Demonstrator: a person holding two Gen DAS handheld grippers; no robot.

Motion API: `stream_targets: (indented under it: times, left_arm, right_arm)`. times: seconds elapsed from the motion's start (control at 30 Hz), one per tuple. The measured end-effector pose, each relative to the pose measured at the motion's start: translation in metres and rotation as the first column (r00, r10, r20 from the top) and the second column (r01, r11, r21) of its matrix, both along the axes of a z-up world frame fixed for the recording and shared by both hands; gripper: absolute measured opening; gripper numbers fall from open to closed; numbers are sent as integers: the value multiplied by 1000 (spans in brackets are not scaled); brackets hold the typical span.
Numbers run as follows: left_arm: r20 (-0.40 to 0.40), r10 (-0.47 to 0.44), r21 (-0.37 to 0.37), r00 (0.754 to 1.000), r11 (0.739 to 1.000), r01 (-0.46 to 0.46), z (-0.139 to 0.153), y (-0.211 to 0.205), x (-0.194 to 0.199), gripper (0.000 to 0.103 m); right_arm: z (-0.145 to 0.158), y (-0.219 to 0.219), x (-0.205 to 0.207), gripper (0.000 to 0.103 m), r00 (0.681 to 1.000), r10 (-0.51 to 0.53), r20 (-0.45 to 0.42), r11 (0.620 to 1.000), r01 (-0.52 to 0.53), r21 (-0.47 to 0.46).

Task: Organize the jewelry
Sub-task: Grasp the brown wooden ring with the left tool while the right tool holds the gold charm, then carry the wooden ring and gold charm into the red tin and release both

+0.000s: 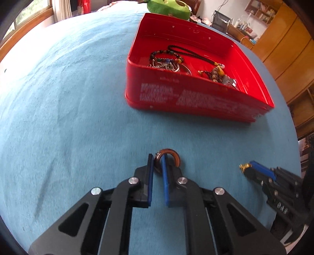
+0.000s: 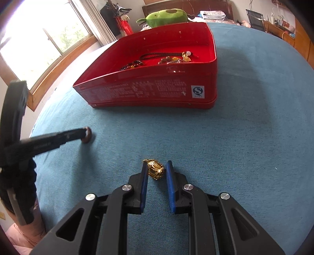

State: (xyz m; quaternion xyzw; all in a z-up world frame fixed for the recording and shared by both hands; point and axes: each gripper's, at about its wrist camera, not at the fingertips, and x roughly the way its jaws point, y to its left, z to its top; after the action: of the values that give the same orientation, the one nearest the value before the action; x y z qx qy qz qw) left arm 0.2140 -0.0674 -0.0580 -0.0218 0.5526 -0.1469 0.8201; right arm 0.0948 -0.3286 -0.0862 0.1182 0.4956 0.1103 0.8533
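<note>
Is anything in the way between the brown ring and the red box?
Nothing visible is. Only bare blue cloth lies between the brown ring, which the left gripper is pinching, and the red box. The ring just has to clear the box's near wall.

the white print on the red tin's (image 1: 196,102) near wall was too blurred to read. the tin's front wall hid part of the jewelry (image 1: 168,64) inside. the green plush toy (image 1: 168,6) was cut off by the top edge. in the right wrist view, the left gripper (image 2: 86,135) hid part of the brown ring (image 2: 87,135).
</note>
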Motion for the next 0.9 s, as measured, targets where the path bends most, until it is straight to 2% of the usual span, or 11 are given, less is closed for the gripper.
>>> stream_targets:
  times: [0.13, 0.17, 0.3, 0.47, 0.63, 0.9]
  left_arm:
    - [21, -17, -25, 1000, 1000, 18, 6, 2, -12, 6]
    - [30, -22, -28, 999, 999, 23, 11, 2, -10, 6]
    - [49, -33, -33, 998, 999, 34, 20, 9, -12, 6]
    - [47, -37, -40, 998, 998, 39, 21, 12, -15, 6]
    - [61, -47, -51, 997, 997, 50, 30, 12, -20, 6]
    - [132, -73, -68, 989, 994, 83, 69, 3, -19, 6]
  right_arm:
    - [8, -2, -4, 18, 1000, -12, 25, 1000, 12, 6]
    - [10, -3, -4, 13, 1000, -13, 26, 1000, 13, 6]
    - [10, -1, 1, 13, 1000, -17, 13, 1000, 17, -16]
    - [7, 0, 2, 13, 1000, -7, 4, 1000, 7, 2]
    - [22, -3, 0, 13, 999, -7, 46, 1000, 6, 10]
    - [58, -8, 6, 13, 994, -11, 110, 1000, 9, 20]
